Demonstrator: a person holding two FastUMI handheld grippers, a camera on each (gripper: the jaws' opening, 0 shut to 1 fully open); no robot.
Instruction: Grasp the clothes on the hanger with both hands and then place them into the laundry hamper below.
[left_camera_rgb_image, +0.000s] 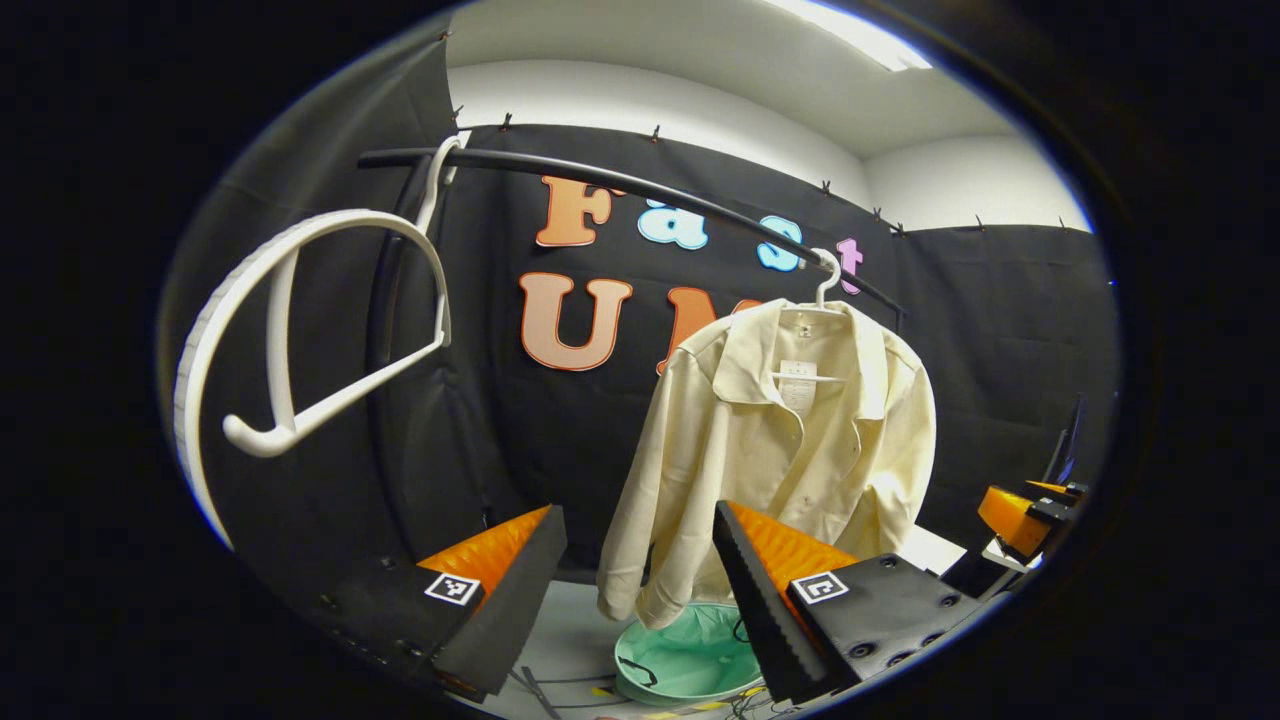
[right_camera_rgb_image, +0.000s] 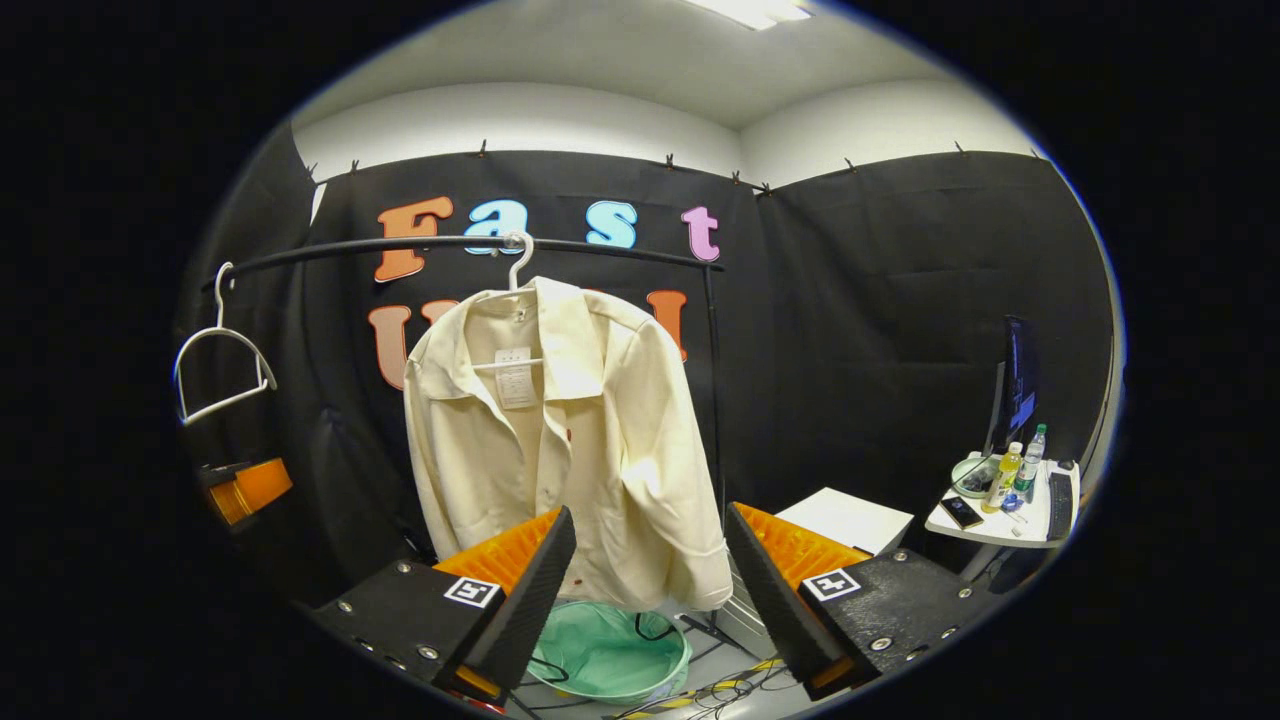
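Shirt (right_camera_rgb_image: 560, 440) hangs untouched above the hamper (right_camera_rgb_image: 610, 655).
Both tongs (left_camera_rgb_image: 640, 590) (right_camera_rgb_image: 650, 590) gape wide, well short; tugging could drag the hanger (right_camera_rgb_image: 518, 262) off its rail (right_camera_rgb_image: 400, 245).

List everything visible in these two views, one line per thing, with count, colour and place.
Shirt: 1, cream, on a hanger on the rail.
Hangers: 2, white; one under the shirt, one empty at the rail's other end.
Rail: 1, black, across the cloth wall.
Hamper: 1, green, on the floor below the shirt.
Side table: 1, white, far right in the right gripper view, holding two bottles, a phone, a keyboard and a monitor.
Box: 1, white, beside the rail's post.
Cables: several, on the floor.
Left gripper: open, apart from the shirt.
Right gripper: open, apart from the shirt.
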